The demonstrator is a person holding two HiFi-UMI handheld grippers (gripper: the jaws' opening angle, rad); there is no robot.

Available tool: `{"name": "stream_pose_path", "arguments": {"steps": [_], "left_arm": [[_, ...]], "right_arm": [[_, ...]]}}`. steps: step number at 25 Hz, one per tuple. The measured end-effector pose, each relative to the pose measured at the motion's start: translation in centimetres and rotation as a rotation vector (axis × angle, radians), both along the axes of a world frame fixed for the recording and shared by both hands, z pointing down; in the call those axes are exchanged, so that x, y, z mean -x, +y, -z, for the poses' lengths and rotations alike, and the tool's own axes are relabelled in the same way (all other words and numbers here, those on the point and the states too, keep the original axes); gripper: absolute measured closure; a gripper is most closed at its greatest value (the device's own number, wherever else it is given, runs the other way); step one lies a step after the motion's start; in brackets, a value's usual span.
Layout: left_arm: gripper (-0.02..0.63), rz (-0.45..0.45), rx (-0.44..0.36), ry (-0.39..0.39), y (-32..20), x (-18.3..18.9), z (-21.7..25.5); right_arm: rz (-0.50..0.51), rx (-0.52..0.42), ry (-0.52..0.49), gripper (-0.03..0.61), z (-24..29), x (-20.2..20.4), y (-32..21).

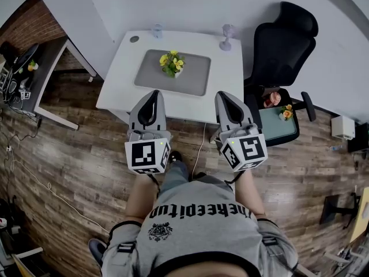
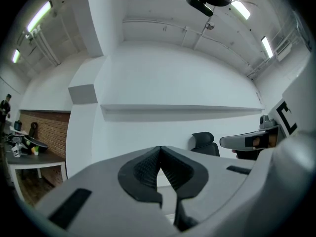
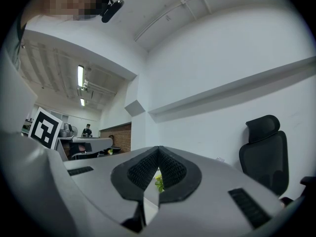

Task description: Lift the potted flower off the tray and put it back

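Ahead of both pairs of jaws, well past their tips: potted flower (image 1: 172, 64), upright on the grey tray (image 1: 193, 81), mid white worktop (image 1: 229, 68). Lies as the task's end would want it; fits equally a pot yet to be lifted or one set back.

Left gripper (image 1: 153, 93) and right gripper (image 1: 223, 94): jaws pressed together, pinching nothing, level and side by side, short of the worktop's near edge. Green leaves glimpsed below the right jaws' tips, so seemingly aimed at the plant. Shut, most likely, for want of anything within reach.
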State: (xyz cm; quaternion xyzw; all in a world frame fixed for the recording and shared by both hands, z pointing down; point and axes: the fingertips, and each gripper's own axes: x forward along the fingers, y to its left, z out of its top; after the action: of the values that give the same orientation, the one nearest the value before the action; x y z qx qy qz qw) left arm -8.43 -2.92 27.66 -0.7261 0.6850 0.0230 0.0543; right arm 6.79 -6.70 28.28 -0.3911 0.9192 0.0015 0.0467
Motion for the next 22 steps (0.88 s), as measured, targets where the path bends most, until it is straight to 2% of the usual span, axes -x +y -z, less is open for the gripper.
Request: {"name": "stream_pose_path", "arguments": {"steps": [10,22], "left_arm": [[0.611,0.002,-0.041,-0.003,0.8,-2.1,0.5],[0.61,-0.018,-0.045,-0.012,1.1,-4.0,0.3]], "right_arm": [[-0.021,-0.015,-0.004,0.577,0.1,-2.7,1.0],[-0.047,-0.041,-0.004,0.577,0.5,-4.5,1.6]]}}
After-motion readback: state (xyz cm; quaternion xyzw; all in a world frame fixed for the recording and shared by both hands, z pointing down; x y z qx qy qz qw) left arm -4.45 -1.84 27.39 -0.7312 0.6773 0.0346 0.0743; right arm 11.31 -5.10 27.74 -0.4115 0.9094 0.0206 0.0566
